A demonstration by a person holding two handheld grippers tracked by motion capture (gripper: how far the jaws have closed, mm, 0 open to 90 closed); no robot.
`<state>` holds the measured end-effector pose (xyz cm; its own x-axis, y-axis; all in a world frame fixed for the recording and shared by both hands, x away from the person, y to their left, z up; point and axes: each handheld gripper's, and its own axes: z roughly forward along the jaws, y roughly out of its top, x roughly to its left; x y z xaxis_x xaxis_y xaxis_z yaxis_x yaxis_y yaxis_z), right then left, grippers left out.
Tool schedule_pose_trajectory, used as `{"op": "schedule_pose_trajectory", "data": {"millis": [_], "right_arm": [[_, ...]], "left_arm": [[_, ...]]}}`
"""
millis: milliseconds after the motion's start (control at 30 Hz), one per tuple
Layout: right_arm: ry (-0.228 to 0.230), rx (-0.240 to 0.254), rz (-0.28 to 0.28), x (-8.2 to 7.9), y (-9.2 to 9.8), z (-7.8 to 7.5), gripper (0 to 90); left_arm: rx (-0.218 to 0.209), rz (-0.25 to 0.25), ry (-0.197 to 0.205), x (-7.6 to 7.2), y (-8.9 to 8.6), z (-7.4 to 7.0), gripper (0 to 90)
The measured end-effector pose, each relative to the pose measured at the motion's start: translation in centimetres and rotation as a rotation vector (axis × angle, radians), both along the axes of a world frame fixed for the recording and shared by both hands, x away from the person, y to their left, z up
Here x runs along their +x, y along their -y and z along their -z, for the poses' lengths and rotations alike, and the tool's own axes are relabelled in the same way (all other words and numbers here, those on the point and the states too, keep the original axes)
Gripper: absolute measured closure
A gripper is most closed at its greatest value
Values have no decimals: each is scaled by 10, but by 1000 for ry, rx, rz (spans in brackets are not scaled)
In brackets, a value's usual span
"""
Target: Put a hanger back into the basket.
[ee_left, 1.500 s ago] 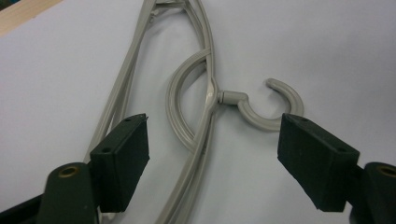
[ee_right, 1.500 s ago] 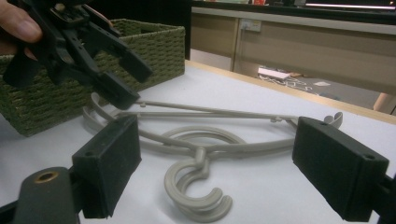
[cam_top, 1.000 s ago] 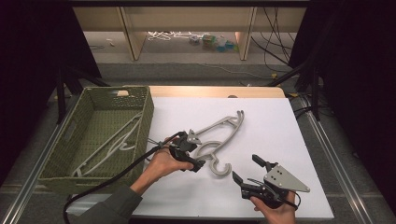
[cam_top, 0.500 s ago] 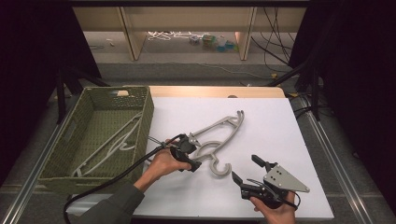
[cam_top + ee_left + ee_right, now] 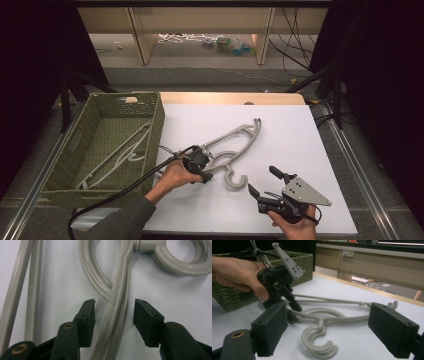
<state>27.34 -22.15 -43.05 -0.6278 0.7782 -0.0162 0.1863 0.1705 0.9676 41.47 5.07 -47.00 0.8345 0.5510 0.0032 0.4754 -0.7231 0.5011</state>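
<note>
My left tongs [image 5: 115, 312] sunk onto grey hanger [image 5: 235, 150], jaws just been closing, straddling its bar, pads not yet touching; pinch imminent; right tongs [image 5: 260, 181] spread, idle on worktop [image 5: 300, 130]

The left hand [image 5: 175, 176] reaches in from the lower left on a sleeved forearm and holds the left gripper [image 5: 114, 312] tipped down toward the table surface; its jaws have just been closing and stand partly apart, the pads [image 5: 147, 321] pressing on nothing. The right hand [image 5: 295, 226] sits at the lower right edge, holding the right gripper [image 5: 261, 181] low and roughly level, jaws spread wide.
</note>
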Motion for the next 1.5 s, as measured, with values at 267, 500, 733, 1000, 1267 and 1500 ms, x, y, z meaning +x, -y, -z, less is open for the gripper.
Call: {"op": "schedule_pose_trajectory", "data": {"millis": [267, 500, 733, 1000, 1267, 1500], "right_arm": [[4, 1, 0, 0, 0, 0, 169], [5, -1, 2, 0, 0, 0, 170], [2, 1, -1, 0, 0, 0, 171], [6, 10, 3, 0, 0, 0, 171], [7, 5, 10, 0, 1, 0, 171], [5, 5, 11, 0, 1, 0, 171]], "left_arm": [[-27, 5, -18, 1, 0, 2, 613], [-33, 39, -9, -1, 0, -2, 762], [-48, 68, -1, -4, -1, -10, 782], [-94, 87, 63, -10, -5, -37, 807], [-188, 5, 101, -11, -17, -56, 813], [-294, -29, 116, -14, -27, -78, 813]]}}
